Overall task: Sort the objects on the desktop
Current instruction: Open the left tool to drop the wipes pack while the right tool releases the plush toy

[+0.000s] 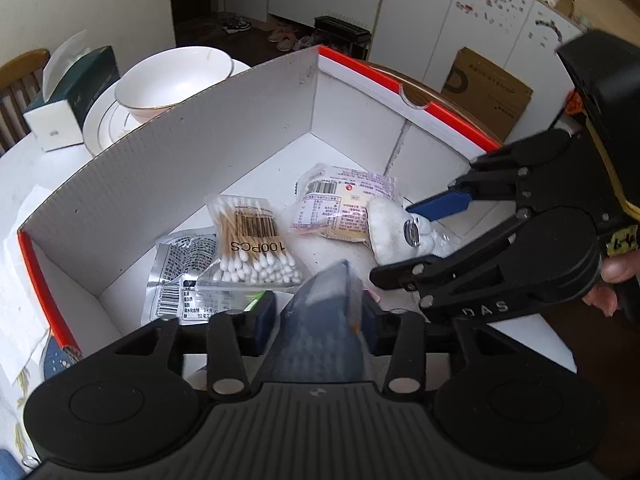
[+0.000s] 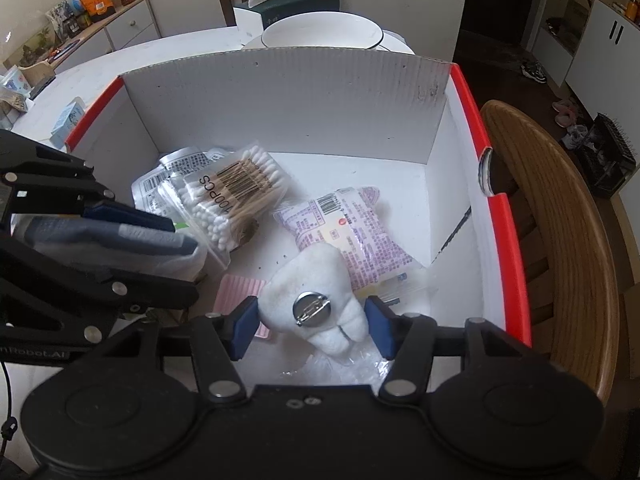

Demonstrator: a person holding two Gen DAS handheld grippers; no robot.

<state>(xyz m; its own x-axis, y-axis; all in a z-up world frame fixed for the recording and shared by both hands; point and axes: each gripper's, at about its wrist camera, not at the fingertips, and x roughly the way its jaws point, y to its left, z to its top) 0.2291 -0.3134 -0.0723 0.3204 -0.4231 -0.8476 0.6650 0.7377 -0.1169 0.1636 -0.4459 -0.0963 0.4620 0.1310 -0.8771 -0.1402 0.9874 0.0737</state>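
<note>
A white cardboard box (image 2: pixel 280 92) with red outer edges is seen filling the middle of both views, and the sorted things are found lying on its floor. In the right wrist view, a clear bag of cotton swabs (image 2: pixel 236 196) marked "100PCS" is seen left of centre, laid over a silver foil packet (image 2: pixel 154 188); a pink-printed snack packet (image 2: pixel 352 232) is placed just right of centre. At the lower middle of that frame, a white tooth-shaped plush (image 2: pixel 316 300) with a metal pin back is framed by the right gripper (image 2: pixel 312 326); its blue pads (image 2: pixel 244 326) are set apart on either side, a narrow gap is visible at each, and the plush is seen resting on the box floor, partly over a pink card (image 2: pixel 236 290). In the left wrist view, a bluish grey plastic-wrapped pack (image 1: pixel 320 320) is seen between the fingers of the left gripper (image 1: pixel 318 316) at the lower middle; whether the pads press on it cannot be told, as the contact is hidden by blur. A white bowl (image 1: pixel 176 76) on plates and a dark green tissue box (image 1: pixel 80 92) are placed on the table in the upper left of that view, beyond the box wall.
</note>
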